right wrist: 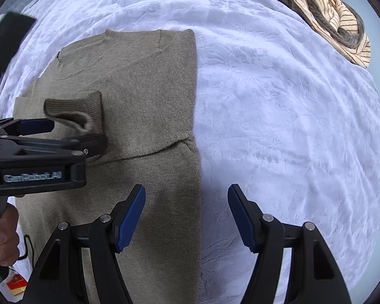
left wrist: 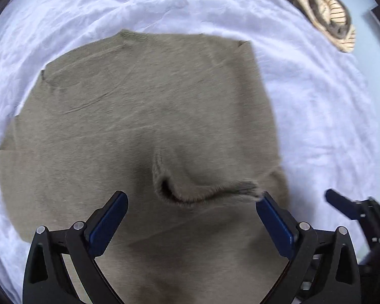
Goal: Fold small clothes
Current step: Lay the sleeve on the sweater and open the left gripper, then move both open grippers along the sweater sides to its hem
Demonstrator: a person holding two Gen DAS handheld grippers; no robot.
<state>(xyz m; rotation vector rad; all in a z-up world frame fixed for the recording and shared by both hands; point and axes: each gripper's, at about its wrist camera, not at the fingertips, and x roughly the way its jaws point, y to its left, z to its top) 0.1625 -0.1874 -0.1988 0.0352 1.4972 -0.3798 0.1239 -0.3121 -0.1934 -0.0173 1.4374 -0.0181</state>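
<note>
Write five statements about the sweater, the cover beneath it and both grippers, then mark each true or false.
1. The left gripper is open. True.
2. The right gripper is clamped on the sweater. False: it is open and holds nothing.
3. The sweater lies on a white textured cover. True.
4. A sleeve cuff lies folded over the sweater's body. True.
5. The striped garment lies on top of the sweater. False: it lies apart, at the cover's far right edge.

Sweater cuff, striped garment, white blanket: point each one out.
sweater cuff [right wrist: 88, 116], right wrist view, on the ribbed band of the folded-in sleeve.
striped garment [right wrist: 339, 25], right wrist view, on its cream striped fabric.
white blanket [right wrist: 278, 131], right wrist view, on bare embossed surface.
</note>
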